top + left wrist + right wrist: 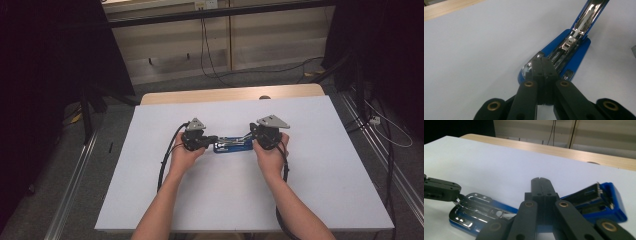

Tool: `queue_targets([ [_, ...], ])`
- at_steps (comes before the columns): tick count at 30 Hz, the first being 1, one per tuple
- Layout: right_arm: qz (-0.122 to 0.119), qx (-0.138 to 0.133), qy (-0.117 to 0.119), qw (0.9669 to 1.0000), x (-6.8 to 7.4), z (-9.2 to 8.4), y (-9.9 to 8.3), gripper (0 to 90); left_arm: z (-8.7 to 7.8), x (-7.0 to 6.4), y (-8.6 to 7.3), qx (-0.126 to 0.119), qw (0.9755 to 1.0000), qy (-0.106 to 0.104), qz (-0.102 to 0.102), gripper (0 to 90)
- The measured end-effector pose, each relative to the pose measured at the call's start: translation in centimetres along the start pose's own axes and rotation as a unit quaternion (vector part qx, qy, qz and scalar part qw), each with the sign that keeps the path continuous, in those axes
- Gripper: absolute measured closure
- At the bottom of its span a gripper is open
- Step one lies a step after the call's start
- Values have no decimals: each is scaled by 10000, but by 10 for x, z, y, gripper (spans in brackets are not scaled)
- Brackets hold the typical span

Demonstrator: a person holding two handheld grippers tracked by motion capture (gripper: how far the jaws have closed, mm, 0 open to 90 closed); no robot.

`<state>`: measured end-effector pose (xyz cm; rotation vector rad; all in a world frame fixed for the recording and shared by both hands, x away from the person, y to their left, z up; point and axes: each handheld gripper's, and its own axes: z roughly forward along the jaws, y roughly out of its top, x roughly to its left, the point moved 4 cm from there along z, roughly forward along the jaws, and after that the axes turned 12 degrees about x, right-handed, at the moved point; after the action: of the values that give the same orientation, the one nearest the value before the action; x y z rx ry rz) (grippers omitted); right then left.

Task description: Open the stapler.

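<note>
From above we look down on the whole white table; riding each gripper we look close and low, both views sharing the opened blue stapler.

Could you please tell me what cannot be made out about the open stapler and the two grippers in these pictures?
- High view: the stapler is small, and both grippers hide its ends.
- Left gripper view: the raised stapler lid is cut off by the top edge; the shut left gripper hides whatever its tips press on.
- Right gripper view: the right gripper hides the stapler's hinge, so any staples inside cannot be told.
</note>
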<state>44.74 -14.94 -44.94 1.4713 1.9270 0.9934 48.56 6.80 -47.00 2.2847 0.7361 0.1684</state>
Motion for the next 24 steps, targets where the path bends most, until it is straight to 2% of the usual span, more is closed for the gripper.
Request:
queue_targets([
  [15, -60, 225, 142, 9996, 0, 7, -6, 900, 0, 0, -1, -38, 10000, -34, -32, 900],
  [22, 97, 522, 123, 9985, -13, 12, -18, 900, 0, 0, -1, -50, 10000, -49, -55, 900],
  [24, 116, 499, 139, 9986, -15, 11, -18, 900, 0, 0, -1, -49, 10000, -47, -58, 900],
])
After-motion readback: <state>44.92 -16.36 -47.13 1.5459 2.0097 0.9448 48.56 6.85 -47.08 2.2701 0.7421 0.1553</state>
